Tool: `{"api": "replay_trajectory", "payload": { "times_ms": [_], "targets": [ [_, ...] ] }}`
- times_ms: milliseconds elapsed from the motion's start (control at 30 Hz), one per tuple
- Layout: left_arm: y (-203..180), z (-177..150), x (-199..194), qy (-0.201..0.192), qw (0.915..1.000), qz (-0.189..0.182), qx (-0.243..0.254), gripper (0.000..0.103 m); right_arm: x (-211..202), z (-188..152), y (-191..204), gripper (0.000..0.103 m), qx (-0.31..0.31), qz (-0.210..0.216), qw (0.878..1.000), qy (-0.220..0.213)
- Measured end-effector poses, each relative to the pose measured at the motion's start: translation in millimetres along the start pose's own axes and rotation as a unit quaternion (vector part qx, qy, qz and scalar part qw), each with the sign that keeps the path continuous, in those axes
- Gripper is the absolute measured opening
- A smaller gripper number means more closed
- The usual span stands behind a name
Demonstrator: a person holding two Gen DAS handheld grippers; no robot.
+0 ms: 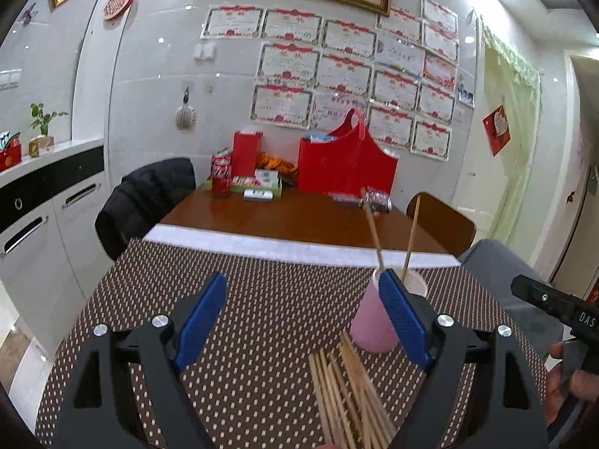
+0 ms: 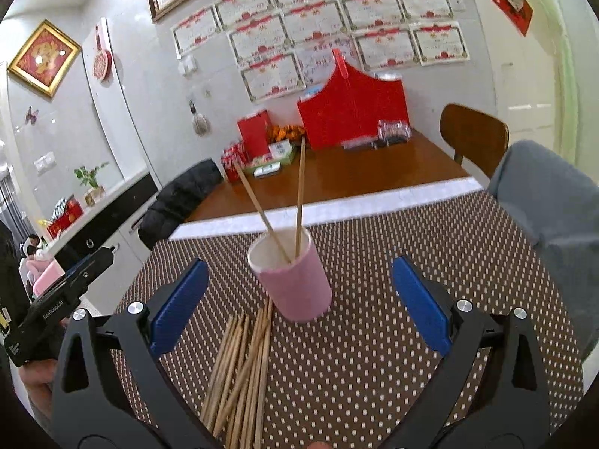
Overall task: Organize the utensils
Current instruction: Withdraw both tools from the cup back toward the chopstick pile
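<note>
A pink cup stands upright on the dotted brown mat, with two wooden chopsticks leaning in it. A loose pile of several chopsticks lies flat on the mat just in front of the cup. My right gripper is open, its blue pads wide apart, with the cup ahead between them and nothing held. In the left wrist view the pink cup is partly hidden behind the right blue pad. My left gripper is open and empty, and the chopstick pile lies below its right finger.
The mat covers the near end of a wooden table. At the far end sit a red bag, a red box, cans and packets. A black jacket hangs on a chair to the left. A wooden chair and a grey sleeve are right.
</note>
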State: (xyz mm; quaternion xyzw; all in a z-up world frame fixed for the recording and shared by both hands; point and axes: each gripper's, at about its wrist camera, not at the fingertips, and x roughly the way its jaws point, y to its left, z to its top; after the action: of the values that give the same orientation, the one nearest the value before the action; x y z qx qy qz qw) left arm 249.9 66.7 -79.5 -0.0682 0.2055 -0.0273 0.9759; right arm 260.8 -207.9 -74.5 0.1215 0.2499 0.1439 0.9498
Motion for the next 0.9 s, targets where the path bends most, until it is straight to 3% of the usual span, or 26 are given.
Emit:
{"api": "replay_trajectory", "payload": {
  "times_ms": [367,600,900],
  "targets": [
    [3,-45,16,0.075,0.9969,0.005,0.022,0.082,15,-28,1,0.097,-0.008,-0.006,0.999,0.048],
    [3,-86,37,0.151,0.9876,0.015,0.042,0.082,31,-53,-4,0.097,-0.008,-0.008,0.996,0.092],
    [-4,-115,55,0.204,0.9765,0.024,0.066,0.082,49,-73,-2,0.097,-0.035,-0.011,0.990,0.136]
  ]
}}
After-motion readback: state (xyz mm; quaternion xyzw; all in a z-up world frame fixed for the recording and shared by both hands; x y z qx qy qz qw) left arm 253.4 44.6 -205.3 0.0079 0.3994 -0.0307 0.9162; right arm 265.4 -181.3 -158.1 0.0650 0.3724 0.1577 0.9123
